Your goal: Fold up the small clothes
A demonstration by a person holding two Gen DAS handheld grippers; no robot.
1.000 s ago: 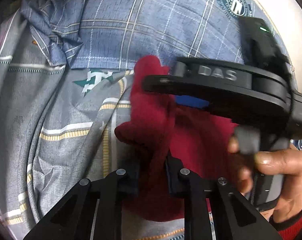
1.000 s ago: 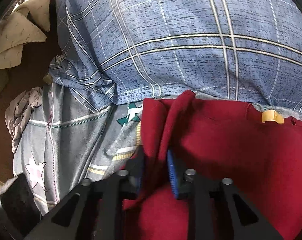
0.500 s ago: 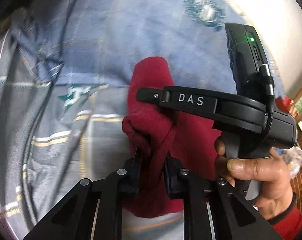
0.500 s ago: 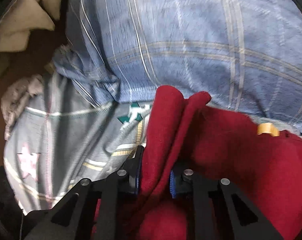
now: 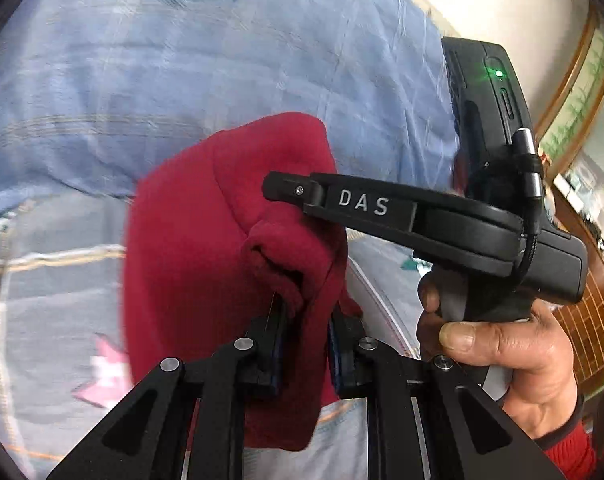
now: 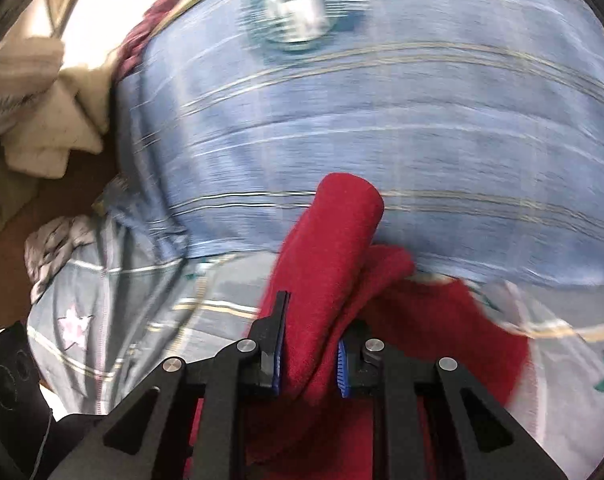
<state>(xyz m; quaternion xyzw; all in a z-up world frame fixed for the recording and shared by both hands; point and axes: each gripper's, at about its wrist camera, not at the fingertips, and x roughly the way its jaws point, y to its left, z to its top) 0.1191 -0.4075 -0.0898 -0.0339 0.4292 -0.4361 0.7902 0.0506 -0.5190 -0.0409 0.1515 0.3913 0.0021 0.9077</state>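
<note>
Red garment [image 5: 222,264] hangs bunched at 6 o'clock, pinched by both the left gripper [image 5: 303,344] and right gripper [image 6: 307,354], above the bedding [image 6: 381,140]. Folding seems barely begun; blur hides detail.

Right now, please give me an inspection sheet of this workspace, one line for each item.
Surface: grey star-print bedsheet, with a blue checked cover bunched on it.
Job's things: red garment, pinched by both grippers.
Clutter: cream cloth and crumpled grey cloth at the left edge.
Grippers: left gripper shut on garment; right gripper shut on garment, its handle in a hand.
Cables: short black cable on the right handle.
Surroundings: wooden-framed panel, blurred.
</note>
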